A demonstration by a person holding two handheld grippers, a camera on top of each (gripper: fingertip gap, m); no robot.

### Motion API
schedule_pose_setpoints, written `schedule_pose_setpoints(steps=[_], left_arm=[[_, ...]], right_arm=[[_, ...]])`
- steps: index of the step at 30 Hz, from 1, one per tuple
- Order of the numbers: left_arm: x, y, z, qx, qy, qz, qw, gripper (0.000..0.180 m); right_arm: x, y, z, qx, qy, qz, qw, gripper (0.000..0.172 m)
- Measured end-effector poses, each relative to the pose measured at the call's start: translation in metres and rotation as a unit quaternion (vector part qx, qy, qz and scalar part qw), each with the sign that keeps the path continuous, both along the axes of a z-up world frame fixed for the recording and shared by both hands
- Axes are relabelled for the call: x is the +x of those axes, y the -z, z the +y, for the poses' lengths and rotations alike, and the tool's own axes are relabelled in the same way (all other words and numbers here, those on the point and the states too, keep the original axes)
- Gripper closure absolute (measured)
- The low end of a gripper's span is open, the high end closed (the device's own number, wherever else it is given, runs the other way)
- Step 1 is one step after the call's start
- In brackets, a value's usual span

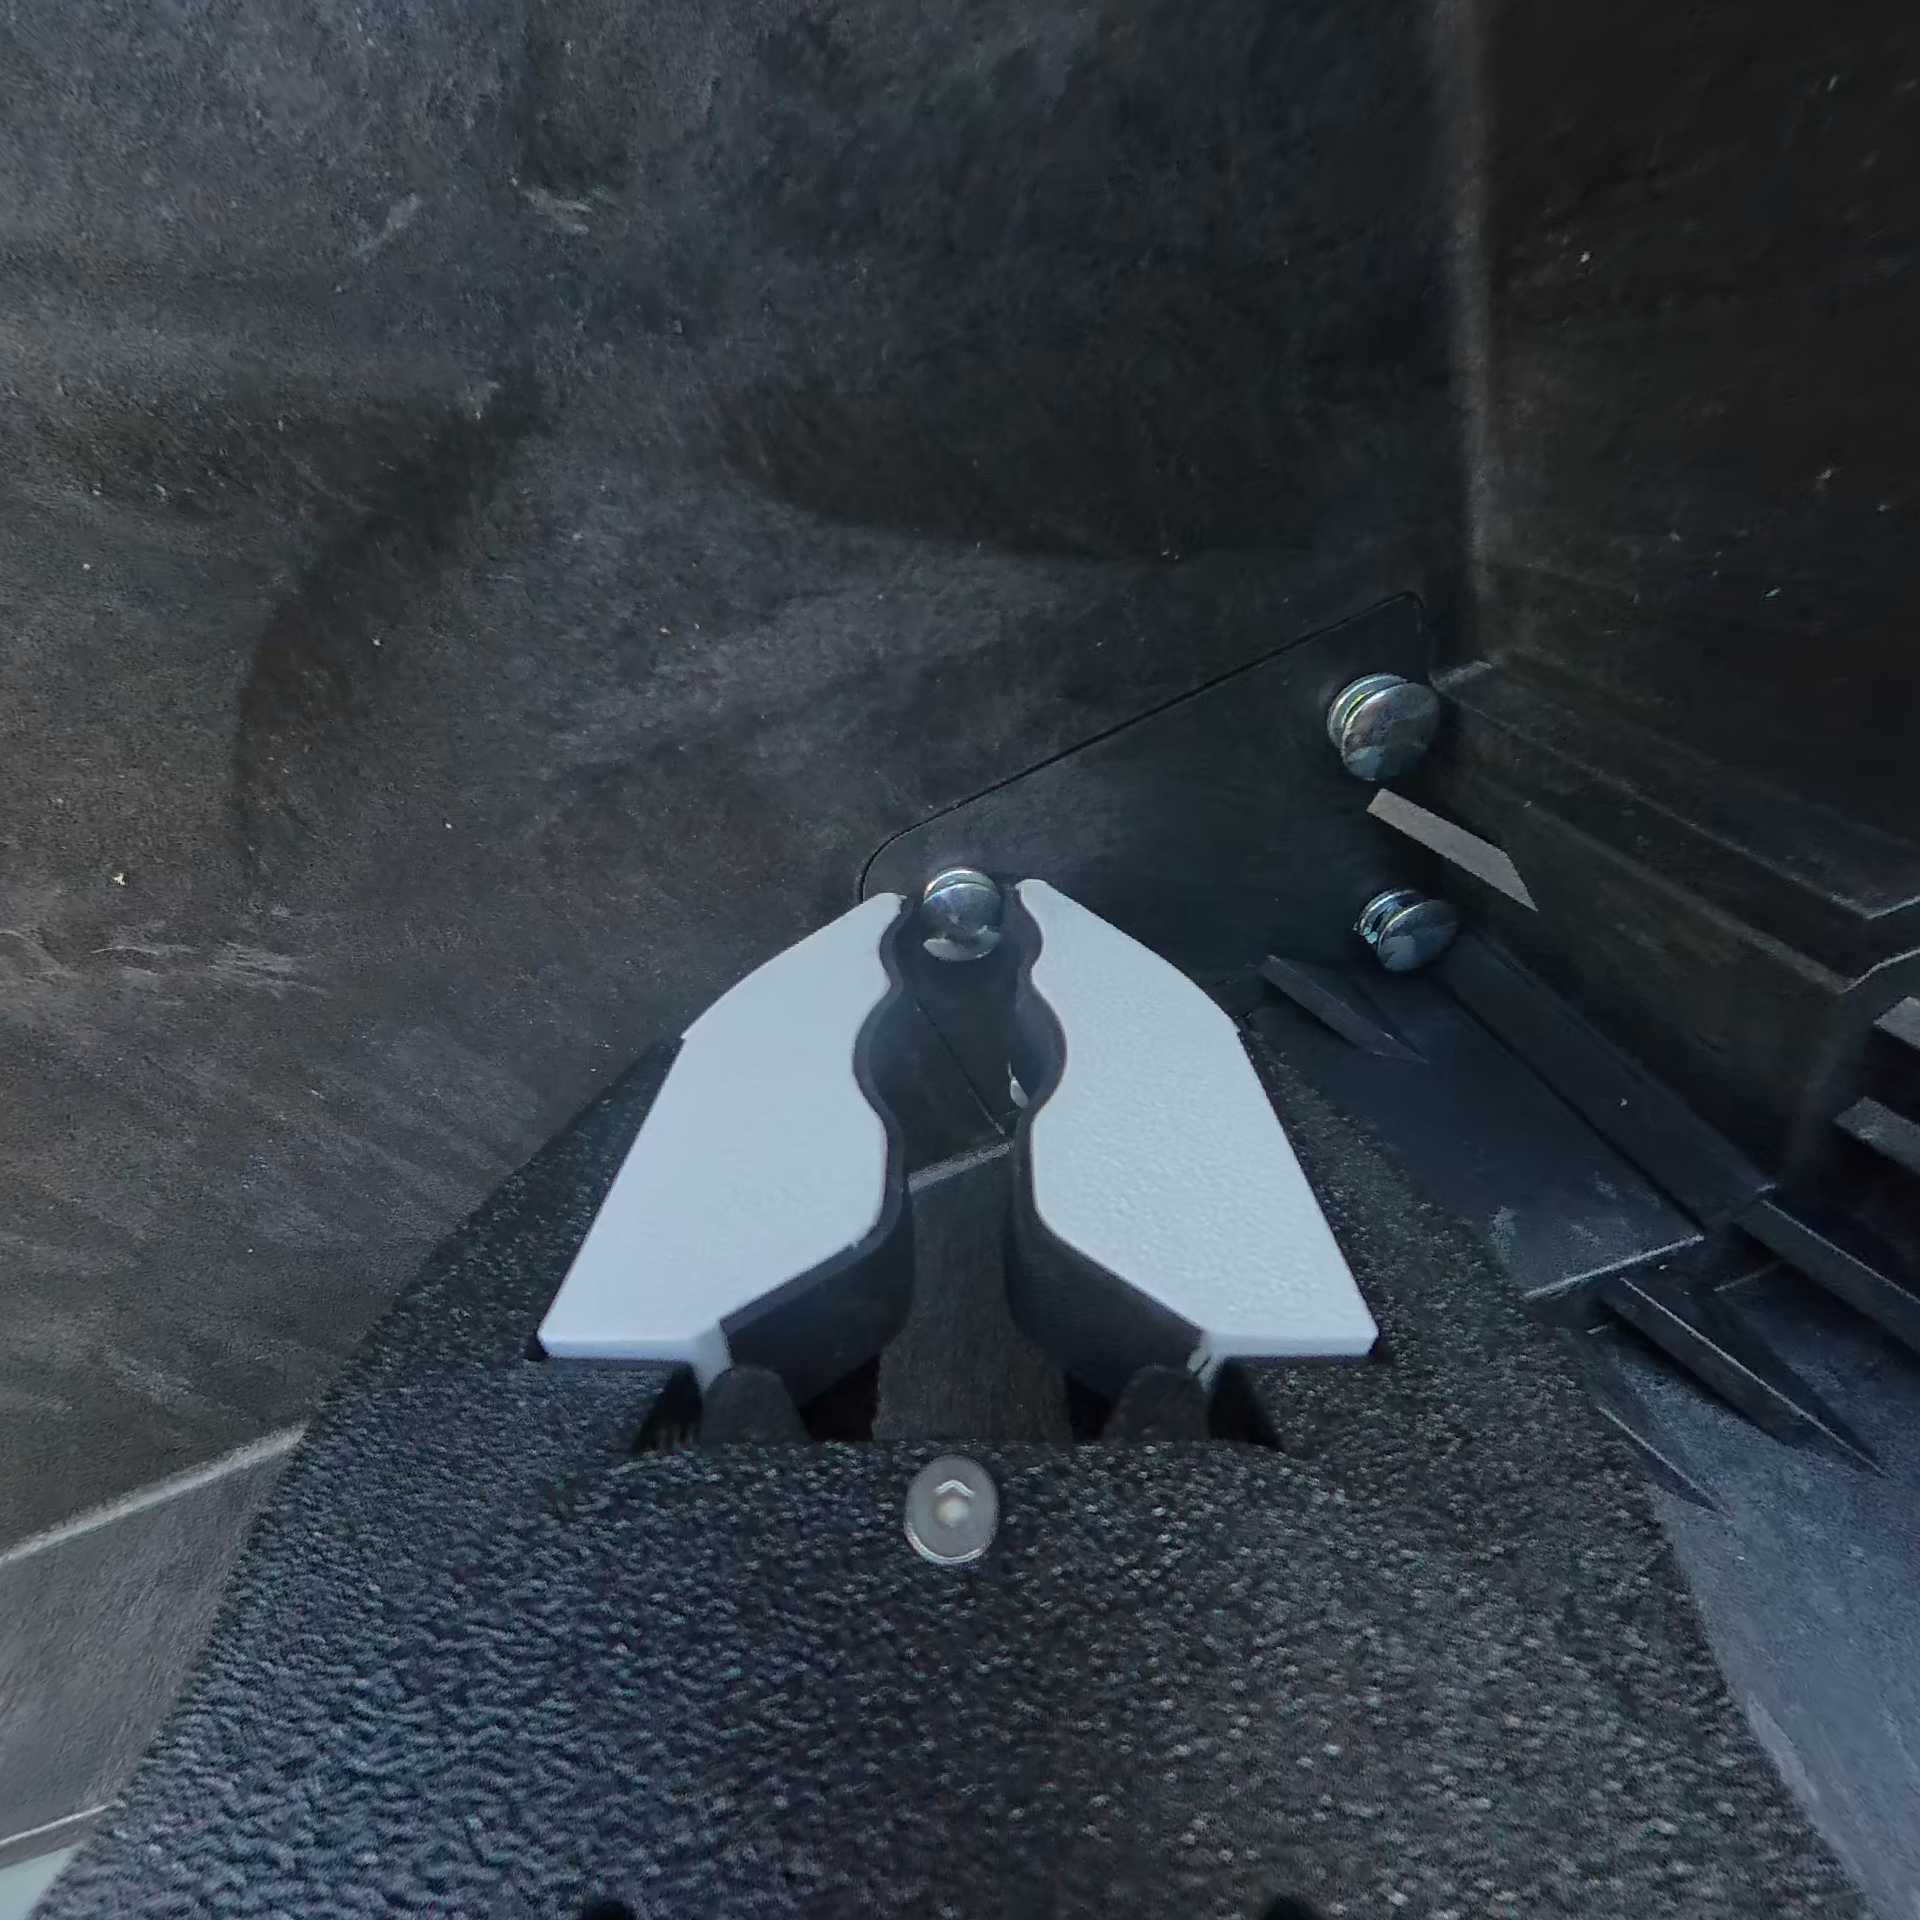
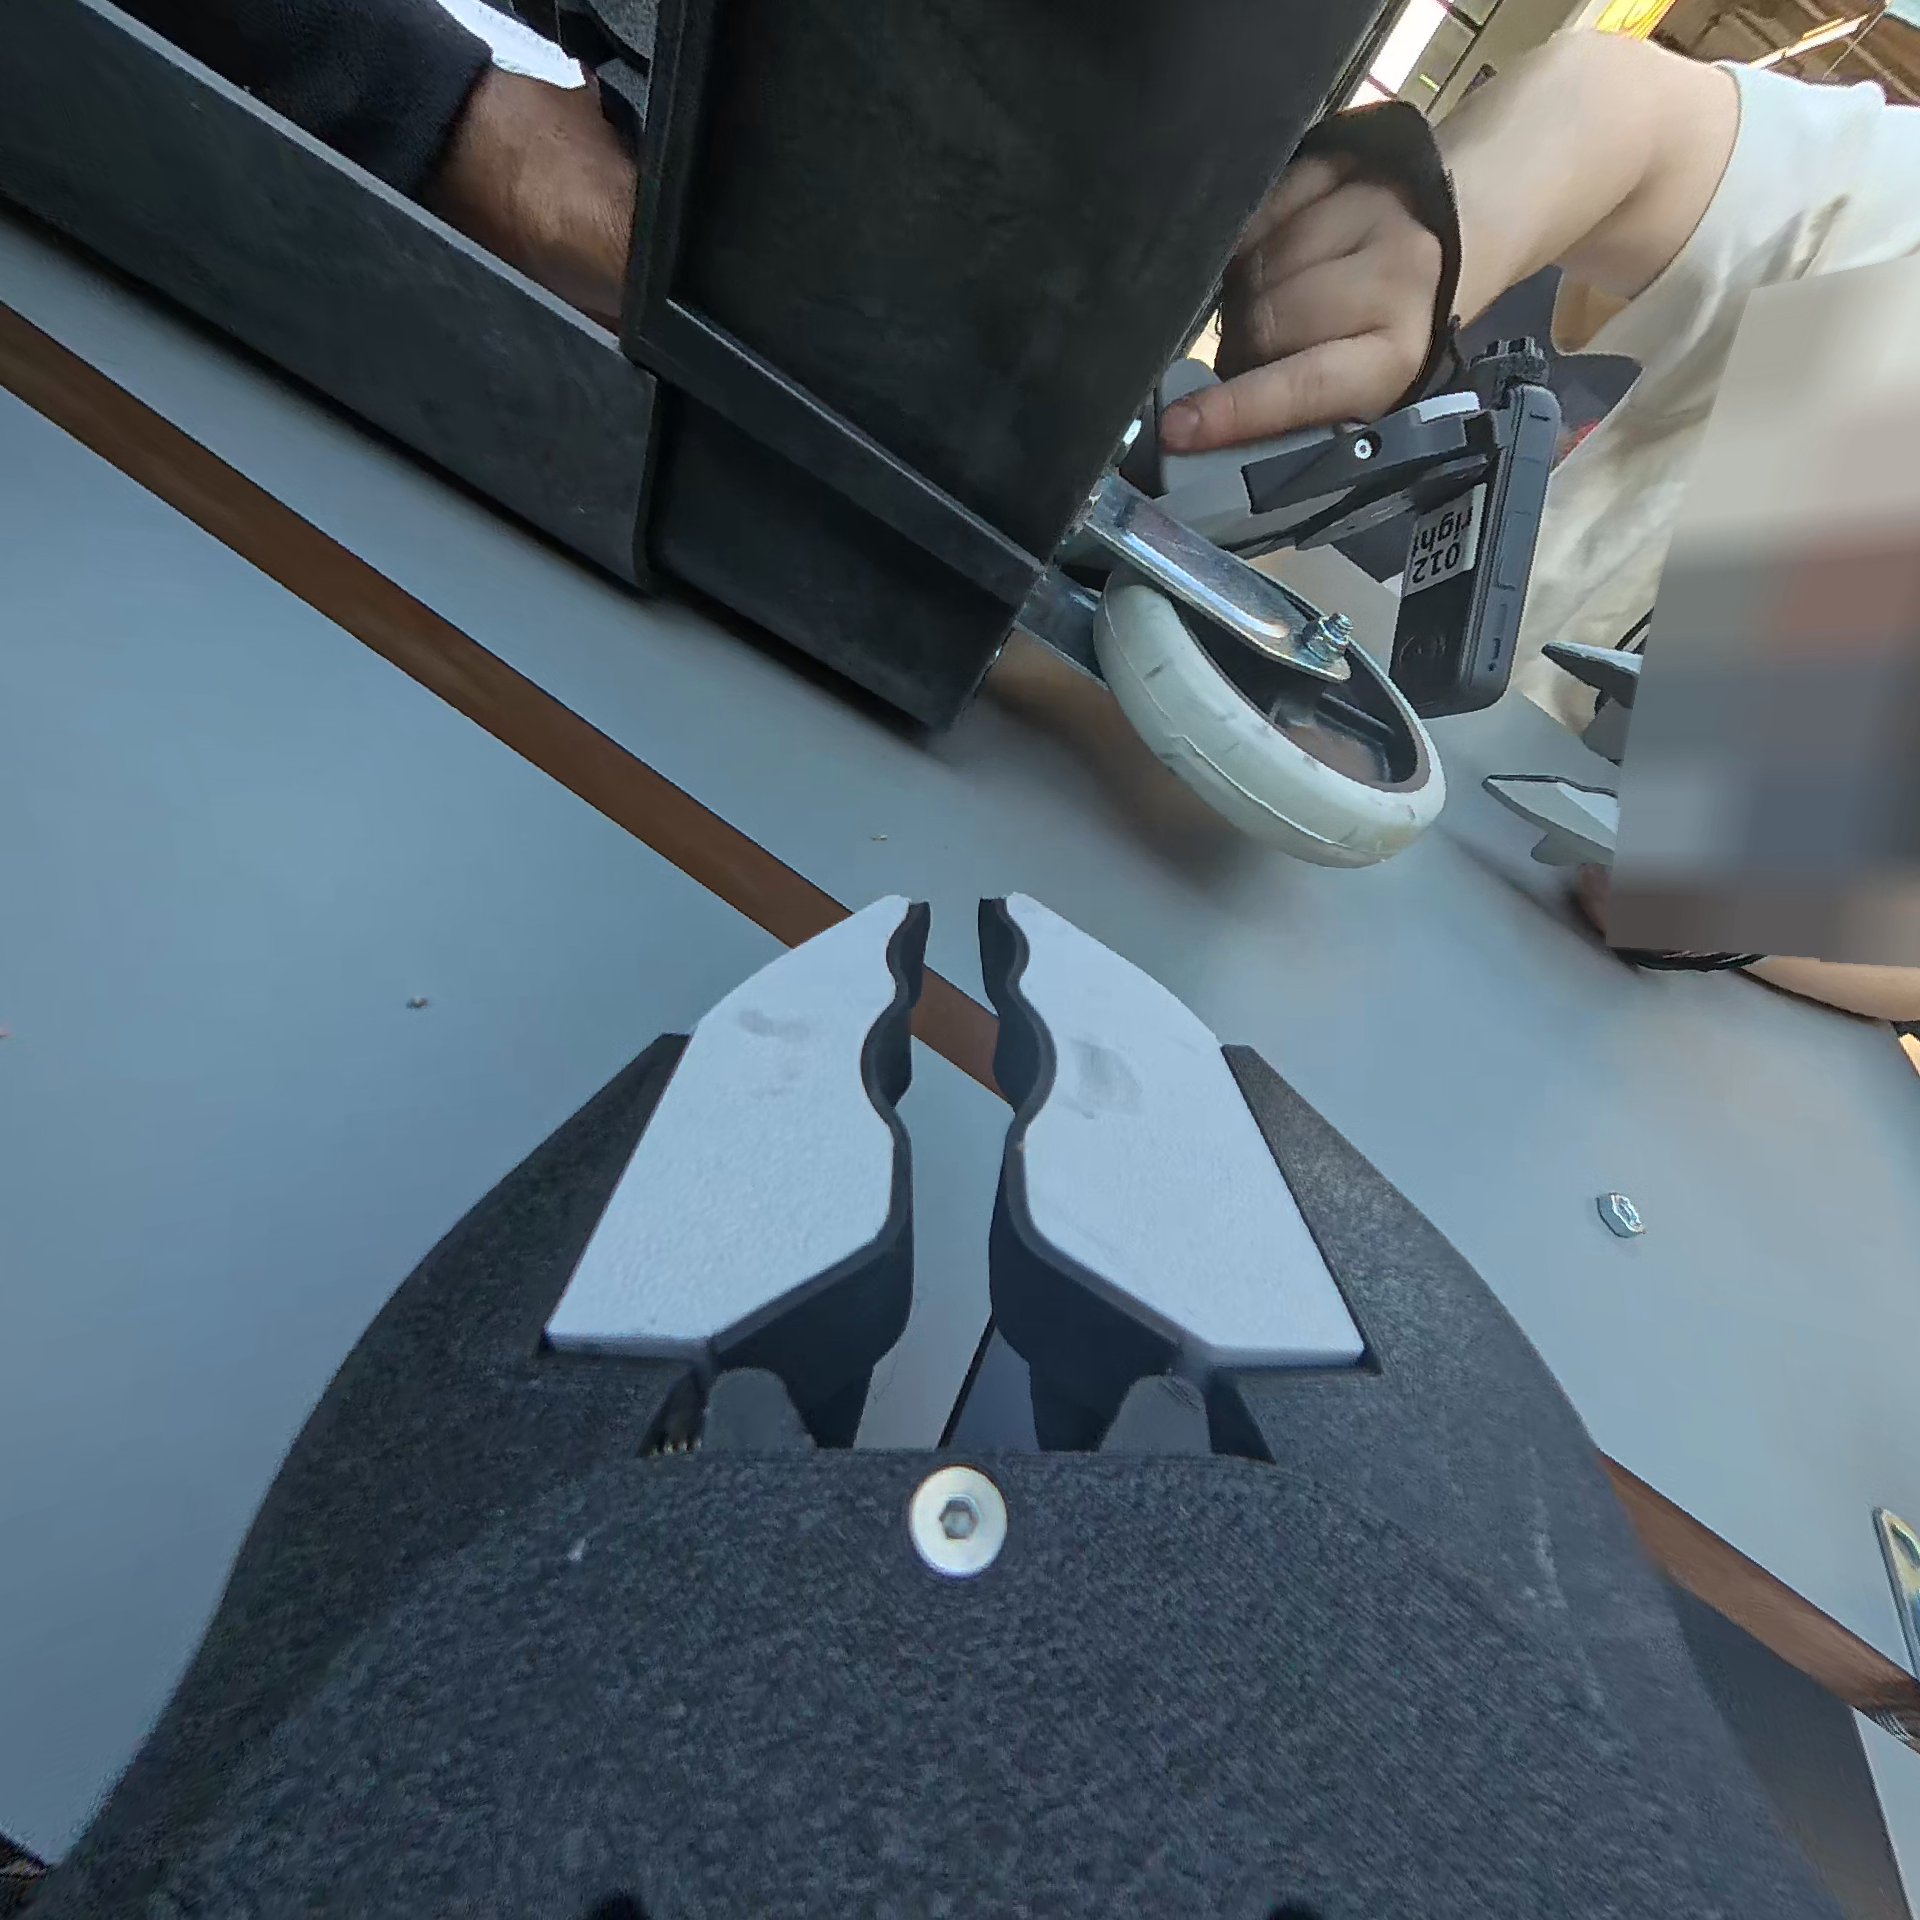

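In the left wrist view my left gripper (image 1: 961,909) is inside a black felt-lined case (image 1: 623,468). Its fingertips are closed on the head of a silver screw (image 1: 963,912) that stands in a black plate (image 1: 1195,810). Two more silver screws (image 1: 1382,724) (image 1: 1408,928) stand along the plate's right edge. In the right wrist view a hand (image 2: 1320,312) holds that left gripper (image 2: 1299,468) behind the case (image 2: 935,260), hiding its fingers. My right gripper (image 2: 954,914) hovers over the grey table (image 2: 312,831) with its jaws slightly apart and nothing between them.
A white caster wheel (image 2: 1278,748) on a metal bracket sticks out from the case's lower corner. A brown strip (image 2: 468,644) runs diagonally across the table. A small nut (image 2: 1619,1212) and a metal piece (image 2: 1901,1600) lie at the right. A person in a pale top sits beyond. My hands' fingertips stand some 20 centimetres from each other.
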State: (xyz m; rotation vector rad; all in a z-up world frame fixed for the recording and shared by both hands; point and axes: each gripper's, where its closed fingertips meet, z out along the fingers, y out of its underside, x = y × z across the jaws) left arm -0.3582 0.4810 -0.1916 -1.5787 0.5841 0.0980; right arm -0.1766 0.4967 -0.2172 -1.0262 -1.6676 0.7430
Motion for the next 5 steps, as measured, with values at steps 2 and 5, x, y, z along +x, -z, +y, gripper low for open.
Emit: schedule_pose_setpoints(steps=[2,5], left_arm=[[-0.0001,0.0,0.0003,0.0,0.0,0.001,1.0,0.165],[-0.0001,0.0,0.0004,0.0,0.0,0.0,1.0,0.165]], right_arm=[[-0.0005,0.0016,-0.0002,0.008,0.002,-0.004,1.0,0.162],[-0.0012,0.0044,-0.0009,0.022,0.005,-0.009,1.0,0.162]])
